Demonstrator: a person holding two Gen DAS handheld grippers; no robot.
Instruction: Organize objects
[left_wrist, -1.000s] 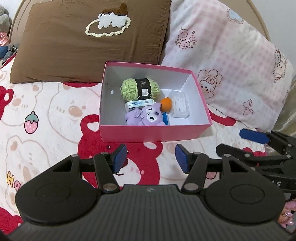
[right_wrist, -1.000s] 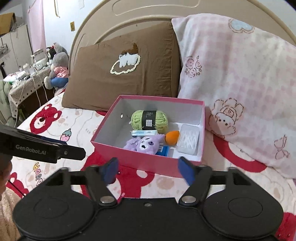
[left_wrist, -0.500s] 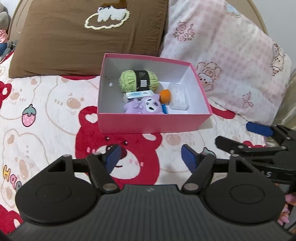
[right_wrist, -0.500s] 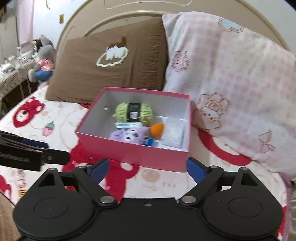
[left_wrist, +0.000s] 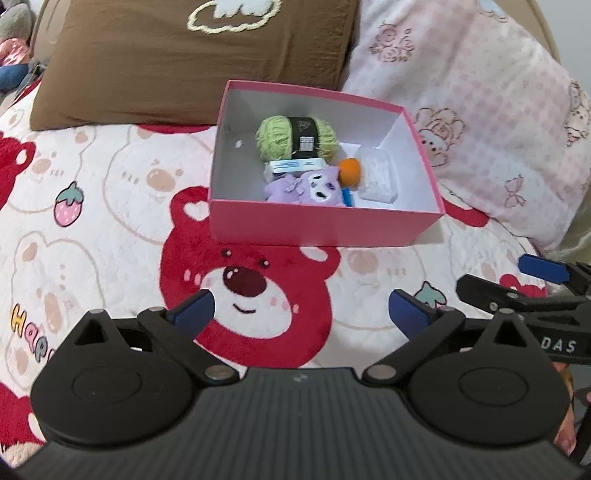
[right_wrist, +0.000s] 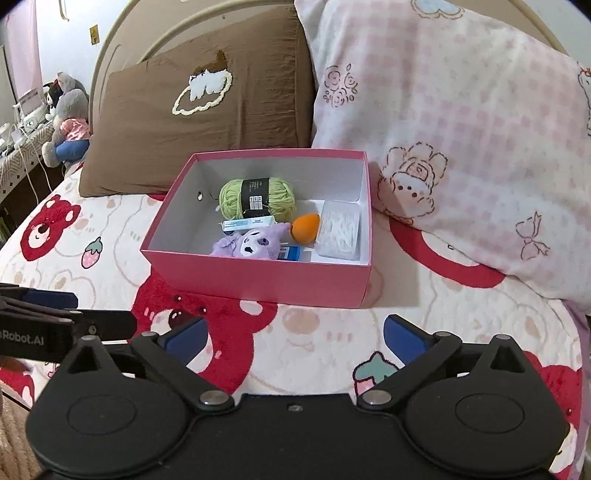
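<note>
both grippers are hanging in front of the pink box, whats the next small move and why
Probably ease the right gripper forward toward the pink box. Both it and the left gripper have jaws opening with nothing between them, and the yarn, purple plush and orange ball sit untouched inside.

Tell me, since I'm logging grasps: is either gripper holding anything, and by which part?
Nothing is held. The left gripper and right gripper have their jaws opening over the bedspread, nothing between them, short of the pink box.
</note>
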